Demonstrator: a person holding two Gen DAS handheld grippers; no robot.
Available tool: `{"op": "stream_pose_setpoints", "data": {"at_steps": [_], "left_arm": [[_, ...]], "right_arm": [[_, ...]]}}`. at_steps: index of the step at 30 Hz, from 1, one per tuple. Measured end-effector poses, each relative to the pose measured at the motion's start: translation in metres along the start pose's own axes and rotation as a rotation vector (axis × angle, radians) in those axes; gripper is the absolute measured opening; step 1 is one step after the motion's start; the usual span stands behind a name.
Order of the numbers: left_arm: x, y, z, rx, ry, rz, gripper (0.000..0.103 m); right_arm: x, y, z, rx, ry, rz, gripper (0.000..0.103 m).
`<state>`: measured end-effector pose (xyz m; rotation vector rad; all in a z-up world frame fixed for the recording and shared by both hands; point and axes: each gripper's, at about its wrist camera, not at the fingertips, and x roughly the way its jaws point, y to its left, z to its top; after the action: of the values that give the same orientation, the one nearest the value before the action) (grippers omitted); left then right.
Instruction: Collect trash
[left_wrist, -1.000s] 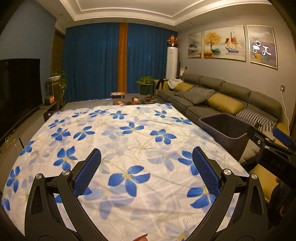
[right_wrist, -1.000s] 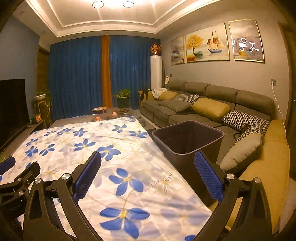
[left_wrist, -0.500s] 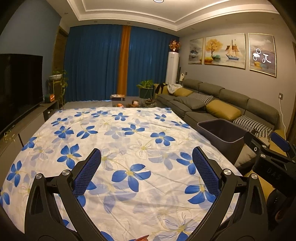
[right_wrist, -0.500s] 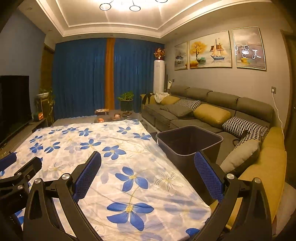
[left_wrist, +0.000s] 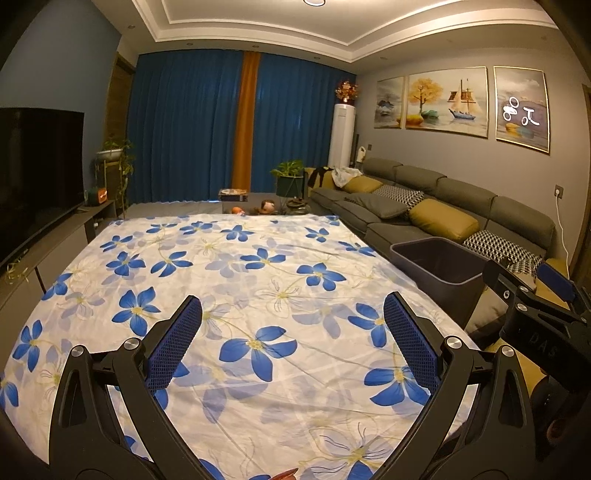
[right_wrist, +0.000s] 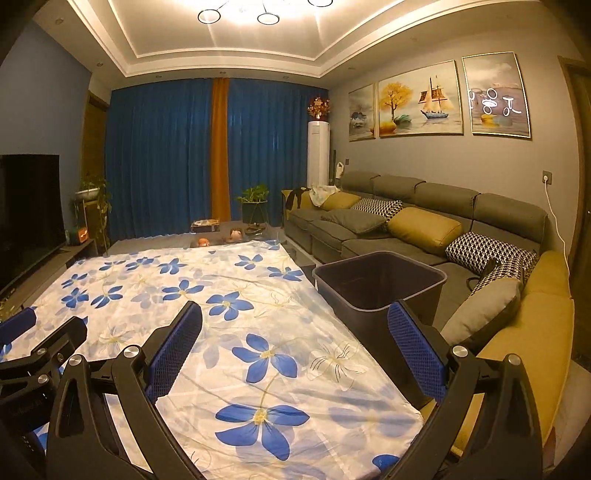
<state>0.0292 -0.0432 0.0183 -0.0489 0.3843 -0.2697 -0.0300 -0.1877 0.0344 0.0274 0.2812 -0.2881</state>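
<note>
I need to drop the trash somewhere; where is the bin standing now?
The dark bin stands on the right in both views, at the right edge of the flowered cloth and in front of the grey sofa.

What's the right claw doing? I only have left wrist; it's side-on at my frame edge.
Observer: The right claw is open, with nothing between its pads, over the floral cloth.
Operator: Bin contents?
Observer: The right wrist view looks deeper into the bin. The inner walls are bare and no trash shows; the bottom is hidden.
Operator: Near-right corner of the cloth? A finger blocks mine.
Observer: It shows here: only flower print, no trash.
</note>
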Motion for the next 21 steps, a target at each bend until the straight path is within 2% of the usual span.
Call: {"op": "stream_pose_setpoints", "data": {"at_steps": [21], "left_arm": [[-0.0023,-0.0021,0.0043,-0.002,-0.005,0.004,0.097]], "right_arm": [[-0.0014,-0.0009,0.0023,0.003,-0.011,0.002,0.097]]}}
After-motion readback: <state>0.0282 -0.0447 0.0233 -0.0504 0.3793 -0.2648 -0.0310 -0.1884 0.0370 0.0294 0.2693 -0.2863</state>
